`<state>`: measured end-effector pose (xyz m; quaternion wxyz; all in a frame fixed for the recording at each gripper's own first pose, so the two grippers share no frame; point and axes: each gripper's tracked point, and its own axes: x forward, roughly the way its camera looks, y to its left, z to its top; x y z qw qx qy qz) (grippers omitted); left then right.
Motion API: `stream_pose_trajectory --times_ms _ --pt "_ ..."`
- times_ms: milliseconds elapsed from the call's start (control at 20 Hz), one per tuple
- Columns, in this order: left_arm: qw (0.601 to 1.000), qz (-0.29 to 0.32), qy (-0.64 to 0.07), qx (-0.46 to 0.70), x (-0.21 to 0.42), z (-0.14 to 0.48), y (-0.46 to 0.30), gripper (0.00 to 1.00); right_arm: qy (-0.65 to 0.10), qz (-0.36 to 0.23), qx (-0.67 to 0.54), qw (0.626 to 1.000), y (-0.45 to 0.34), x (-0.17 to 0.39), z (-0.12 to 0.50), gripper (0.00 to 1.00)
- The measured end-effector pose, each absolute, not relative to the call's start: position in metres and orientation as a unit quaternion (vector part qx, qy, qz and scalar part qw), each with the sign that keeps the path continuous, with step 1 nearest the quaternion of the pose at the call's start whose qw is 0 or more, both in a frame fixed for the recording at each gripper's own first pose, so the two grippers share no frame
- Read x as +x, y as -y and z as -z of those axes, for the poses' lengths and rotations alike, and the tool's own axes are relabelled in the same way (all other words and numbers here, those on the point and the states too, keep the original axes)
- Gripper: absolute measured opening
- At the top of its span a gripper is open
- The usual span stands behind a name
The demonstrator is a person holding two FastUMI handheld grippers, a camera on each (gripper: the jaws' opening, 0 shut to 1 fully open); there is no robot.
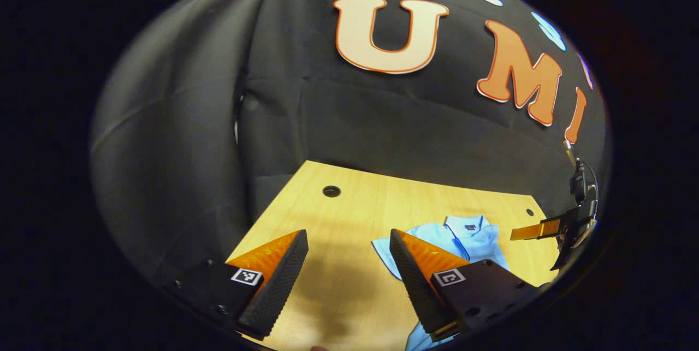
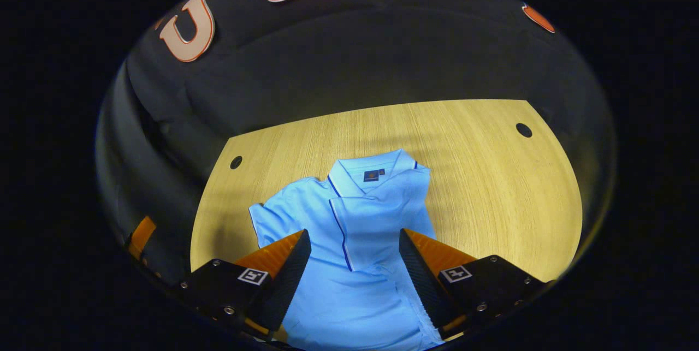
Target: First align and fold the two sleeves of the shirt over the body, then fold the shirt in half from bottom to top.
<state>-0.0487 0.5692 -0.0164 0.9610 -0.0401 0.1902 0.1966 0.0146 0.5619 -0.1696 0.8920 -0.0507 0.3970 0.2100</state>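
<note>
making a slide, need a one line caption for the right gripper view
Open right gripper poised above a light blue shirt on the wooden table, one sleeve already folded over the body.

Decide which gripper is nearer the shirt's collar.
Right. The right gripper hovers open over the shirt, facing the collar. The left gripper hovers open over bare table beside the shirt.

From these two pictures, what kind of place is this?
Probably a recording booth, not a home: black cloth wall behind a bare wooden table, where a light blue shirt lies between two open handheld grippers.
</note>
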Motion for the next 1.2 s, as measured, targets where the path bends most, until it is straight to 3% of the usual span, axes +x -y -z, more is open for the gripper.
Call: stream_pose_trajectory --times_ms 200,750,1200 --pt "0.954 -0.165 -0.239 -0.068 -0.010 0.035 -0.550 0.98 -0.403 -0.206 -0.010 0.892 -0.536 0.007 0.159 0.98" --pt "0.915 -0.154 -0.369 -0.043 0.077 0.113 -0.539 0.98 -0.419 -0.170 0.048 0.891 -0.449 0.015 0.164 0.98" --pt "0.875 -0.182 -0.440 -0.087 0.091 0.186 -0.536 0.99 -0.448 -0.137 0.066 0.881 -0.388 0.028 0.191 0.98"
